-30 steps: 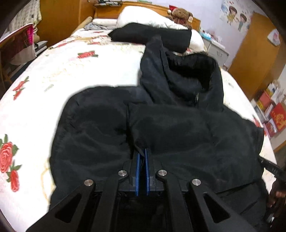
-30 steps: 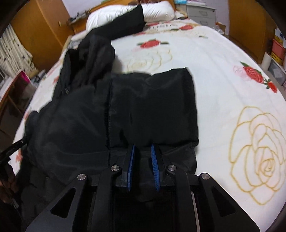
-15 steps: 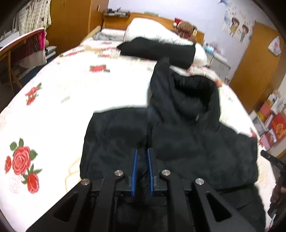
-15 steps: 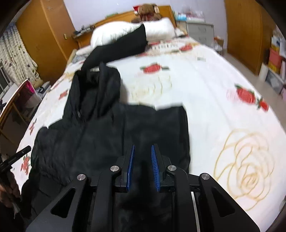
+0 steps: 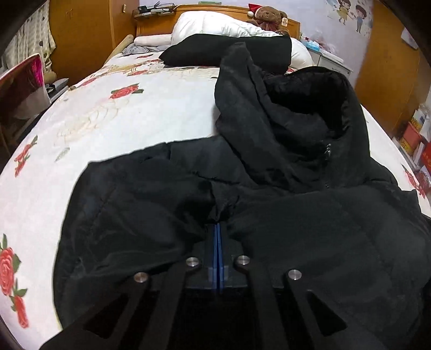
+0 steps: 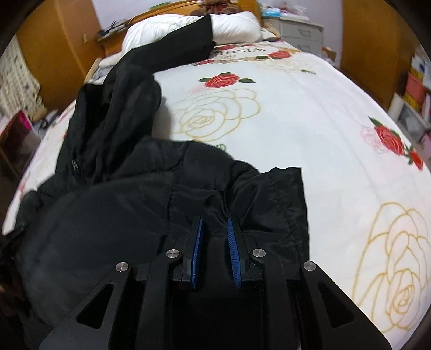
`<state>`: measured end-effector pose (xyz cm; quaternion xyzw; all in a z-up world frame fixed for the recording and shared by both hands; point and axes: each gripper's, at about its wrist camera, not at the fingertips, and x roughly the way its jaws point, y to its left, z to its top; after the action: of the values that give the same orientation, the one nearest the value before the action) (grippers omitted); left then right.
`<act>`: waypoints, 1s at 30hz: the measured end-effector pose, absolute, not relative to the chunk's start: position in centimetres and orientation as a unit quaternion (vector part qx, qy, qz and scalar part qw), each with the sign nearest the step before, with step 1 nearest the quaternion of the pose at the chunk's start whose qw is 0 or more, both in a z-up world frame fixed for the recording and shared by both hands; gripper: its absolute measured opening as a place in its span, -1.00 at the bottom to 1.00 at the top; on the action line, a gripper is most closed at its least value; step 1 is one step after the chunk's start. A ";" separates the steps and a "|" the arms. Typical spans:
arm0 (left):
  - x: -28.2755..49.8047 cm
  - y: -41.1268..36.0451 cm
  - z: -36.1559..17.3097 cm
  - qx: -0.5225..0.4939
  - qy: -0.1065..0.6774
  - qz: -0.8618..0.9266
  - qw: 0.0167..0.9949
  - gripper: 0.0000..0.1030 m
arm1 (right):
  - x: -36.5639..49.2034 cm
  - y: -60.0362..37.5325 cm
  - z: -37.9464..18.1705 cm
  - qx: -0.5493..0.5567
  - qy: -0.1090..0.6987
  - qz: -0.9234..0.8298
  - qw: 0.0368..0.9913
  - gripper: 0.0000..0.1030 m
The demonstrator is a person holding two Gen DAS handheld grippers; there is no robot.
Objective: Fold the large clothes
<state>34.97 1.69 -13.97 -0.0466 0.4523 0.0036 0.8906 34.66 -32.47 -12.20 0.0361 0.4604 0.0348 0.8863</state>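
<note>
Two grippers, both of mine, bear on one black jacket (image 5: 309,215) spread over a bed. My left gripper (image 5: 217,228) has its blue pads pressed flat together, a bunched pinch of the jacket's fabric gathered right at the tips; whether cloth actually sits between the pads I cannot tell from here. My right gripper (image 6: 214,226) stands with its jaws a little apart and a thick fold of the same jacket running up between the two blue pads, which appear to clamp it. From the left wrist view the garment fans out on both sides of the jaws, its hood (image 5: 304,107) rumpled beyond them and one sleeve (image 5: 229,51) stretched up onto the white pillow (image 5: 215,24). From the right wrist view a stitched hem edge (image 6: 285,202) lies just right of the jaws. Beneath it all, the white bedspread (image 6: 309,121) printed with red and gold roses
</note>
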 end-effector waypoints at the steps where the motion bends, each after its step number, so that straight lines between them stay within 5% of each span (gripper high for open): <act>1: 35.1 1.5 -14.1 -0.043 0.452 0.005 0.891 -0.92 | 34.7 -32.2 -12.6 0.029 0.459 0.034 0.887 -0.63; 13: 28.7 1.9 -6.0 -0.072 0.395 -0.047 0.915 -0.93 | 28.7 -30.5 -5.7 0.043 0.426 0.095 0.899 -0.63; 21: 29.1 2.1 -12.2 -0.086 0.465 -0.030 0.881 -0.93 | 28.5 -28.7 -10.7 0.029 0.477 0.103 0.873 -0.63; 30: 28.1 1.6 -10.4 -0.070 0.474 -0.022 0.878 -0.93 | 28.2 -28.3 -9.4 0.017 0.484 0.087 0.871 -0.63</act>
<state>28.15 1.61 -10.42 -0.0695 0.4736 -0.0224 0.8777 28.17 -28.25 -9.39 0.0166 0.4838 0.0870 0.8707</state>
